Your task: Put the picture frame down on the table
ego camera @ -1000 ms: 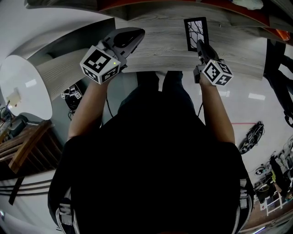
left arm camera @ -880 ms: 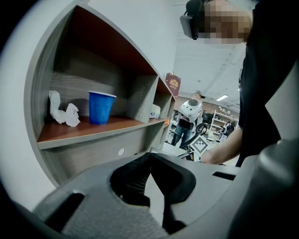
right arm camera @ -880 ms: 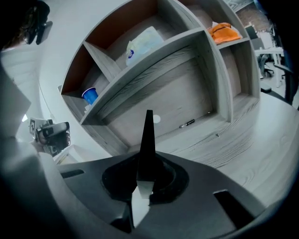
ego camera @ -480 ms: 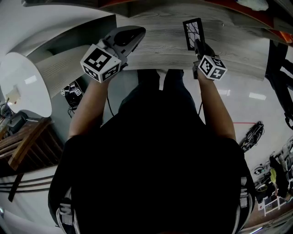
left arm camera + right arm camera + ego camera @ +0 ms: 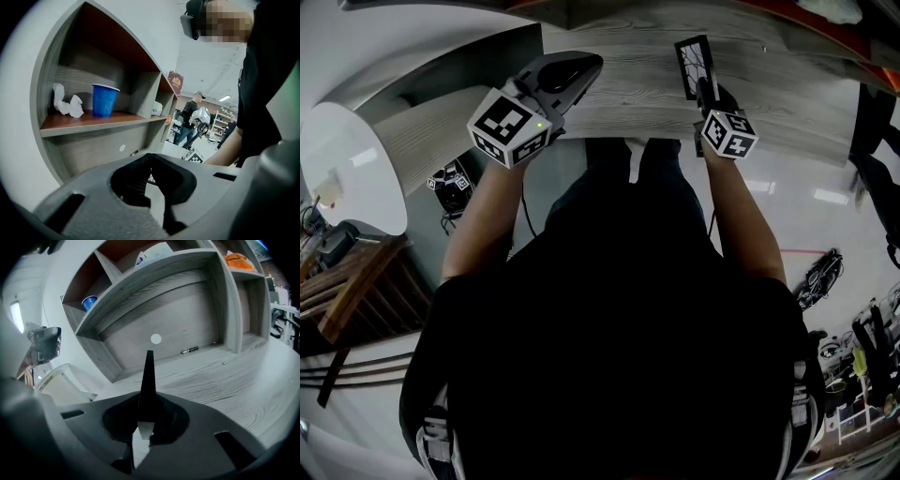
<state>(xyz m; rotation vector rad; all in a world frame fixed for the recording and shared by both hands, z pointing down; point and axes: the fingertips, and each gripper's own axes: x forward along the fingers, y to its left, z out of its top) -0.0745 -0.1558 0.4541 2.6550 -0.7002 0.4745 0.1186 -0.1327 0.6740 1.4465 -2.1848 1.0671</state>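
The picture frame (image 5: 695, 67) is a black rectangle with a white branch pattern, held upright over the grey wooden table (image 5: 628, 98). My right gripper (image 5: 705, 90) is shut on its lower edge. In the right gripper view the frame (image 5: 149, 376) shows edge-on as a thin black blade rising from between the jaws of the right gripper (image 5: 144, 423), with the tabletop (image 5: 225, 380) close below it. My left gripper (image 5: 584, 64) hovers over the table's near left part, fingers together and nothing held. In its own view the left gripper (image 5: 151, 159) faces the shelf unit.
Shelves rise behind the table, with a blue cup (image 5: 104, 99) and crumpled paper (image 5: 65, 105) on one. A pen (image 5: 190, 350) lies at the table's back. A round white table (image 5: 352, 169) stands left. People stand in the far room (image 5: 190, 117).
My right gripper has sunk toward the table with the frame and rolled a little. The left gripper has stayed where it was.
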